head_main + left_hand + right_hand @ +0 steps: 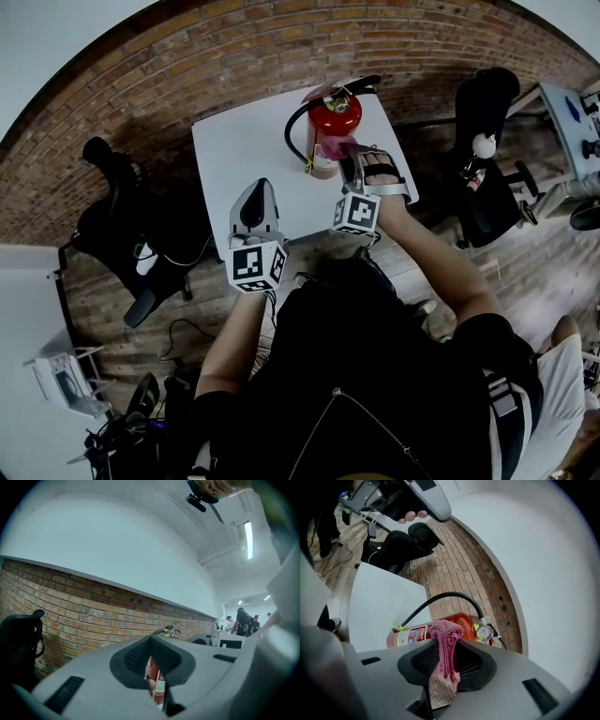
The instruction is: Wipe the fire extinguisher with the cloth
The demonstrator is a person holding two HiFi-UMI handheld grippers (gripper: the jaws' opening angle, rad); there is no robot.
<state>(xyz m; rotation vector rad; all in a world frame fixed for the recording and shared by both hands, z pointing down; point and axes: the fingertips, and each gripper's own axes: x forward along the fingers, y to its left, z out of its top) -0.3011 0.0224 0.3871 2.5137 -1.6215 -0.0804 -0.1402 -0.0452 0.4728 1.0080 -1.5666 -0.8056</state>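
A red fire extinguisher (323,127) with a black hose stands upright on the white table (244,150). My right gripper (354,161) is shut on a folded pink cloth (337,148), which it holds close against the extinguisher's right side. The right gripper view has the cloth (446,644) pinched between the jaws of that gripper (445,651), with the extinguisher (415,633) and its gauge (484,632) just behind. My left gripper (255,192) hovers over the table's near edge, shut and holding nothing. Past the left gripper (150,641) a strip of the extinguisher (158,686) shows.
A brick wall (187,66) runs behind the table. One black office chair (122,183) stands to the left and another (487,122) to the right. Cables lie on the wooden floor (178,328) at lower left. People stand far off at the right (241,620).
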